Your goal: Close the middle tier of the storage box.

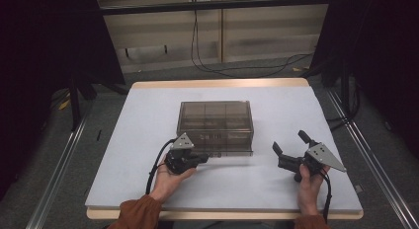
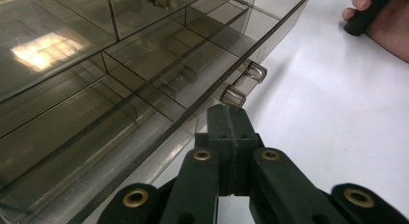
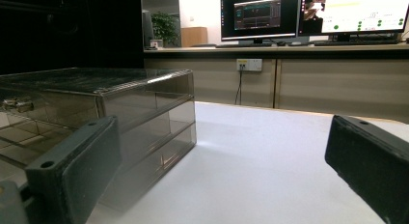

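A smoky transparent plastic box [image 1: 215, 121] with several inner compartments stands in the middle of the white table [image 1: 276, 105]. My left gripper [image 1: 202, 159] lies at the box's front left corner, held palm-up in the hand, its jaws shut with nothing between them. In the left gripper view the left gripper [image 2: 226, 113] has its tips just below the box's front edge [image 2: 144, 79], close to a clear latch [image 2: 244, 84]. My right gripper [image 1: 289, 141] is open to the right of the box, apart from it. The right gripper [image 3: 222, 175] faces the box's side wall [image 3: 144, 122] with its jaws spread wide.
The other hand [image 2: 383, 21] shows at the far right of the left gripper view. Beyond the table are a desk with monitors [image 3: 260, 16], a wall socket [image 3: 249, 64] and cables on the floor [image 1: 237, 68]. Dark curtains and metal rails [image 1: 59, 165] flank the table.
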The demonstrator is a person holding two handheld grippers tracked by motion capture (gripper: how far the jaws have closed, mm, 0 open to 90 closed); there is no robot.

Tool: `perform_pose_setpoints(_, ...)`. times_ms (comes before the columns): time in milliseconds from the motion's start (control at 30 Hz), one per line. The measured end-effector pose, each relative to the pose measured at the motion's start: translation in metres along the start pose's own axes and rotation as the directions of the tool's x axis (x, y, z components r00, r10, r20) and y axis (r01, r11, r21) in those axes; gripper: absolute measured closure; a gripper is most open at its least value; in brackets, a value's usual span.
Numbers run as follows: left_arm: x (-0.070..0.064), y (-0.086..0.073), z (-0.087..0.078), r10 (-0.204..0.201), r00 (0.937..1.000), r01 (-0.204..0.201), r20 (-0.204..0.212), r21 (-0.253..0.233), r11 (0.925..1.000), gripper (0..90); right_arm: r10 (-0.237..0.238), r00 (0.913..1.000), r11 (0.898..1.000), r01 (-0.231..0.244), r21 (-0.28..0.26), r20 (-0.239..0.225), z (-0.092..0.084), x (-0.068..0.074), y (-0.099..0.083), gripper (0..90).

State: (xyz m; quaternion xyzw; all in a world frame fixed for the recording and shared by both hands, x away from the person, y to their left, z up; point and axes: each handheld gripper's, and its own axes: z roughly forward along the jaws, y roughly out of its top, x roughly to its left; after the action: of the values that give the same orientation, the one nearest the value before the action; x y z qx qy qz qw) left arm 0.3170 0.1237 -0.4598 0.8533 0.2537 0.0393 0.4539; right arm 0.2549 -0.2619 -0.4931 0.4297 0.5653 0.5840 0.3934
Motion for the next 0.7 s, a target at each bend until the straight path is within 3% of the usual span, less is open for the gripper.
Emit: perform_pose_setpoints(700,0.0027,0.0049,0.0015,-0.003,0.9999,0.003,-0.012,-0.002,1.0000,90.0,0.000,1.0000,1.000,0.000,0.000,0.000,0.0001,0.0000,0.0000,0.0)
